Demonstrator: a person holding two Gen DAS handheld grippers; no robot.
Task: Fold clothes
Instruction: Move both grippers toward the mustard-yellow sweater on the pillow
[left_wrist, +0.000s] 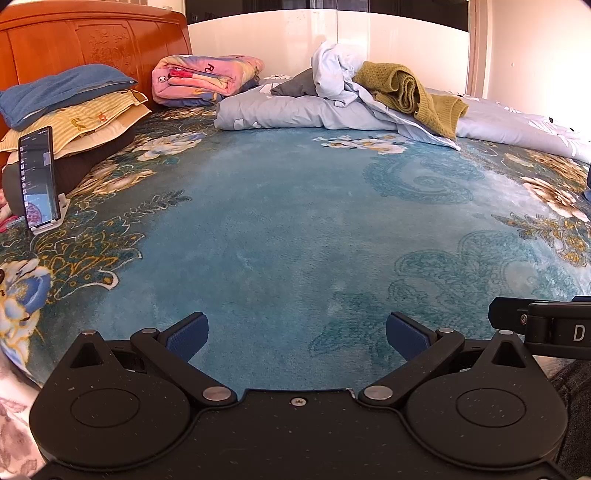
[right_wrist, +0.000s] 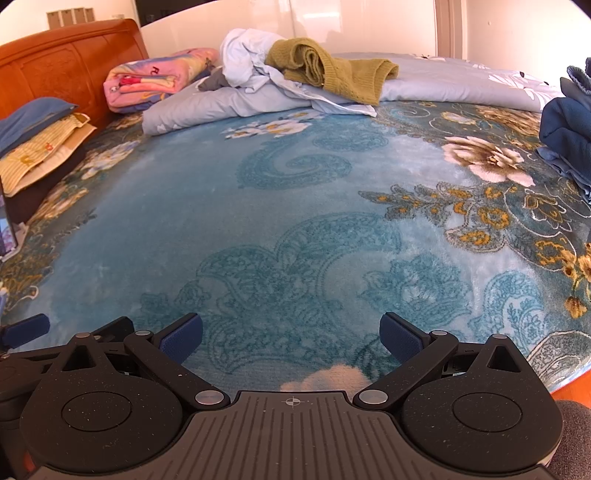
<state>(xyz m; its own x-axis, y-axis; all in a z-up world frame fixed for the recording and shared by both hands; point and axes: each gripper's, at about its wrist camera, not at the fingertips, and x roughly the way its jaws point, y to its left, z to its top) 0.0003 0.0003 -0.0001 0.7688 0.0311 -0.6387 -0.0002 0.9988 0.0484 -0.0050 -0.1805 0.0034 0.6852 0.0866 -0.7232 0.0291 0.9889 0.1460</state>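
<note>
A heap of unfolded clothes lies at the far side of the bed: an olive-green knit sweater (left_wrist: 413, 98) (right_wrist: 332, 70), a pale blue shirt (left_wrist: 334, 72) (right_wrist: 247, 55) and a grey garment (left_wrist: 295, 86) (right_wrist: 214, 82), all on a light grey quilt (left_wrist: 280, 109) (right_wrist: 207, 107). My left gripper (left_wrist: 295, 338) is open and empty, low over the near edge of the blue floral blanket (left_wrist: 277, 229). My right gripper (right_wrist: 291, 336) is open and empty beside it, also over the blanket (right_wrist: 258, 206). Both are far from the clothes.
Folded dark blue clothes (right_wrist: 567, 129) are stacked at the right. A folded pink blanket (left_wrist: 203, 79) and stacked pillows (left_wrist: 70, 107) sit by the wooden headboard (left_wrist: 92, 40). A phone on a stand (left_wrist: 38, 177) is at the left.
</note>
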